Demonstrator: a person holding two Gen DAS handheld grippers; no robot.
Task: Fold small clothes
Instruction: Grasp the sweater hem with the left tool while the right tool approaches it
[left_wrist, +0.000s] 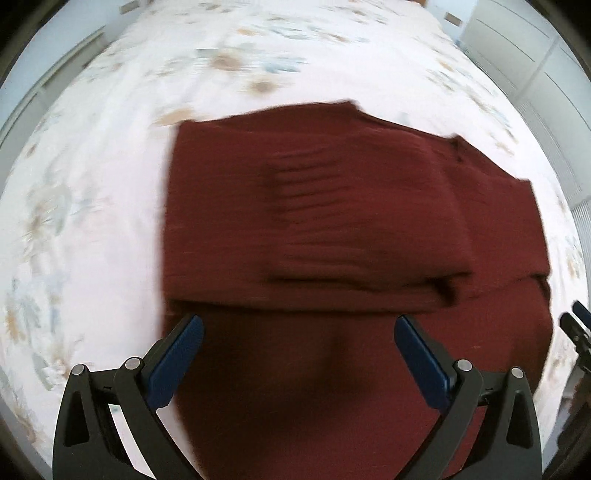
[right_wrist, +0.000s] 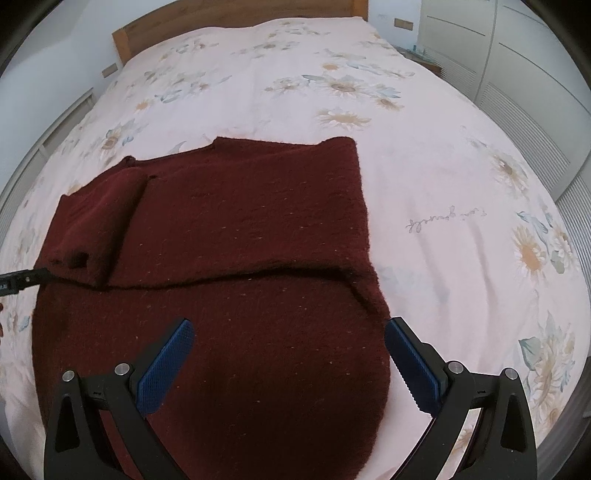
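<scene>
your left hand-held gripper (left_wrist: 298, 363) hangs over the near left part of the sweater (right_wrist: 229, 236), blue pads spread wide, nothing between them but the knit below. that dark red sweater lies flat on the bed (right_wrist: 443, 192), on the flowered cover, with its far part doubled over toward you and a sleeve (right_wrist: 92, 218) tucked in on the left. moving right, the fold edge runs straight across the middle of the cloth. your right hand-held gripper (right_wrist: 289, 363) is wide too, empty, poised over the near right edge of the sweater. by the look of it, you're between folds: one fold laid, both hands free. the next move likely calls for each gripper to drop onto a near corner, pinch the knit, and carry it over evenly so the edges meet.
</scene>
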